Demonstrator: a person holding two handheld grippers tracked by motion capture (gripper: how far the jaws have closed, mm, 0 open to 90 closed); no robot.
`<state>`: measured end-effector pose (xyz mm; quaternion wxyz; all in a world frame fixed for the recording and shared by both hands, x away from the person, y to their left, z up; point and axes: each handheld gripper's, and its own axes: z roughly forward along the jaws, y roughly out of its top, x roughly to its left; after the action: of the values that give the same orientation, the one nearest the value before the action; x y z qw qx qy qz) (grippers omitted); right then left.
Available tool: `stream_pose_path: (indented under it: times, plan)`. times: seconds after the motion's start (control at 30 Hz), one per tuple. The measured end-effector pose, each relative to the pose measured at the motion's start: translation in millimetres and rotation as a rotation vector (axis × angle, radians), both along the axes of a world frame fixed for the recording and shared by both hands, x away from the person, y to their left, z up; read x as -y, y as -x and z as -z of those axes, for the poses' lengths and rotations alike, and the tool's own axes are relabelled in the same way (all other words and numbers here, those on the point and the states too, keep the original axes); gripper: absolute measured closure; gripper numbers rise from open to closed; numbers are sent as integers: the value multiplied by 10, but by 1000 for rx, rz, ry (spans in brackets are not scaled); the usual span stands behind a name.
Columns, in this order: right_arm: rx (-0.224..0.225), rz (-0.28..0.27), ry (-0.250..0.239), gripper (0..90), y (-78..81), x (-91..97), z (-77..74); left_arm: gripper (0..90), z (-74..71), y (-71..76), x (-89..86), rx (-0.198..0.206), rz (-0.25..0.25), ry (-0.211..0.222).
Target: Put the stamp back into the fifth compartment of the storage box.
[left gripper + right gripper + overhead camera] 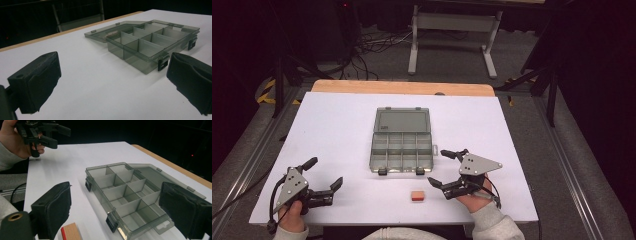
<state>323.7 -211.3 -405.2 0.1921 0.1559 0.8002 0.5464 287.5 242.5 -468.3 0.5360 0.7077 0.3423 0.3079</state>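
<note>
Unlabelled smoky organiser box [402, 141], lid open, beside eraser [417, 195]

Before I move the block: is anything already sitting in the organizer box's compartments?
No. In the right gripper view every compartment of the organizer box is bare, and the small block lies on the table outside it.

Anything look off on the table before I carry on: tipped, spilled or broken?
Nothing stands out. The compartment box sits flat, lid open, compartments looking empty, no damage visible. The small block lies on the white table in front of it.
</note>
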Motion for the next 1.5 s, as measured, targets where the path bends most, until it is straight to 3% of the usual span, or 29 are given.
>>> stream_pose_path:
  times: [0.33, 0.7, 1.07, 1.5]
  plan:
    - [-12, -51, 28, 172, -64, -146, -70, 4, -2, 2, -2, 2, -1, -2]
    - [-31, -91, 69, 173, -125, -290, -107, 4, -2, 2, -2, 1, -2, -1]
    - [-85, -108, 124, 205, -179, -399, -116, 4, -3, 4, -2, 1, -4, 0]
    - [-162, -156, 269, 249, -207, -493, -152, 4, -5, 6, -2, 2, -4, 0]
